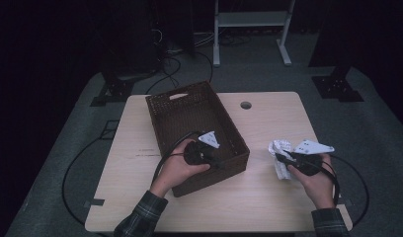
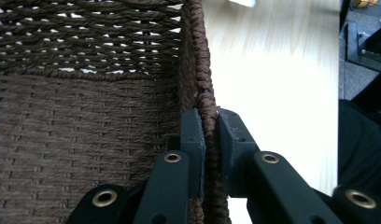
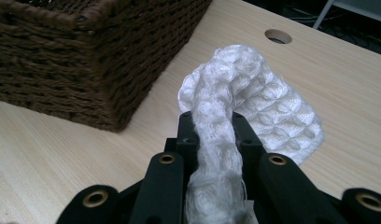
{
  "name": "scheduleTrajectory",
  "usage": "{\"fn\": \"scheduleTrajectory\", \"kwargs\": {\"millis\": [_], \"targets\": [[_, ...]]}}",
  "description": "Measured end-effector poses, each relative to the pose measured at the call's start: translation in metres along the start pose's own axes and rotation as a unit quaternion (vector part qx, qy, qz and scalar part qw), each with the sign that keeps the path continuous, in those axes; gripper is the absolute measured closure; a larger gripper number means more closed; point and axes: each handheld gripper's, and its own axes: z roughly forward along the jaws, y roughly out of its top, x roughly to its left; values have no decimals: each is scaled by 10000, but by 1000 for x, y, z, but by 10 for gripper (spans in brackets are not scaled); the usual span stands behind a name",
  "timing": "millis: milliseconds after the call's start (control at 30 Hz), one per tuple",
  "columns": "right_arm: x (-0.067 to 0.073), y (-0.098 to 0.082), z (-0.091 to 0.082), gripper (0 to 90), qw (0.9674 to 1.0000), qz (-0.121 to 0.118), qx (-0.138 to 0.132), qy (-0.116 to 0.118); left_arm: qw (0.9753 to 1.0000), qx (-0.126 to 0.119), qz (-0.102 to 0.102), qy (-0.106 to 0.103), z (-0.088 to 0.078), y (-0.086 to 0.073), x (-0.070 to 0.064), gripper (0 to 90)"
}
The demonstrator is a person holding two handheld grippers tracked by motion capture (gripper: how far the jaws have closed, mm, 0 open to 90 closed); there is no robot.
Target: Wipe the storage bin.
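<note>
— Left gripper (image 1: 217,163)?
— Clamped on the wicker basket (image 1: 189,106) rim, one jaw inside the wall, one outside.
— Right gripper (image 1: 283,159)?
— Pinched shut on white knitted cloth (image 3: 254,93), bunched between the jaws, spilling ahead onto the table (image 1: 268,197), beside the basket.

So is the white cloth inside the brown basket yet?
No, it is out. The crumpled white knitted cloth sits on the wooden table, beside the brown woven basket, pinched by the right hand-held gripper.
</note>
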Motion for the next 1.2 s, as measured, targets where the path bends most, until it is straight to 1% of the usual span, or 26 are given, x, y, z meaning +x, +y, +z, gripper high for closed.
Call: {"fn": "scheduleTrajectory", "kwargs": {"millis": [133,233,267,300,367,433,500,533,567,633,667,767,833,933,1033,1067,1100,1200], "targets": [[0,0,0,767,10000,-2,-8,3,10000,-32,-37,38,8,8,-1,792],[0,0,-1,768,10000,10,-24,8,9999,-97,-10,33,8,8,0,762],[0,0,-1,767,10000,11,-24,7,9999,-145,34,59,6,6,2,735],[0,-1,-1,767,10000,26,-24,0,9998,-178,66,69,3,4,3,682],[-1,-1,-2,768,10000,35,-33,5,9995,-319,39,4,-2,0,5,633],[-1,-1,-2,767,10000,48,-27,3,9993,-380,48,-31,-6,-6,8,609],[0,-1,-2,767,10000,49,-24,0,9986,-495,16,-180,-9,-10,9,582],[0,-1,-1,767,10000,36,-30,4,9980,-573,39,-252,-11,-12,10,575],[0,-1,-1,767,10000,36,-29,5,9979,-600,76,-237,-13,-13,9,574],[2,-2,0,767,10000,48,-19,25,9979,-603,71,-211,-16,-15,7,536],[2,-2,0,766,10000,45,-20,30,9980,-588,126,-208,-17,-16,7,523],[3,-2,1,766,10000,15,-16,45,9976,-636,154,-203,-21,-17,4,517],[4,-2,1,766,10000,16,-5,50,9974,-656,152,-242,-26,-18,3,510],[3,-3,1,765,10000,14,-14,48,9977,-640,167,-147,-35,-21,1,525],[2,-3,-1,765,10000,44,-29,56,9981,-593,142,-71,-43,-28,1,546],[2,-3,-1,765,10000,45,-39,48,9983,-561,141,-75,-45,-31,2,551],[2,-3,-1,765,10000,56,-37,49,9983,-567,97,-68,-46,-33,1,559],[2,-3,-1,765,10000,57,-30,39,9987,-513,54,-31,-53,-43,-2,575]]}}
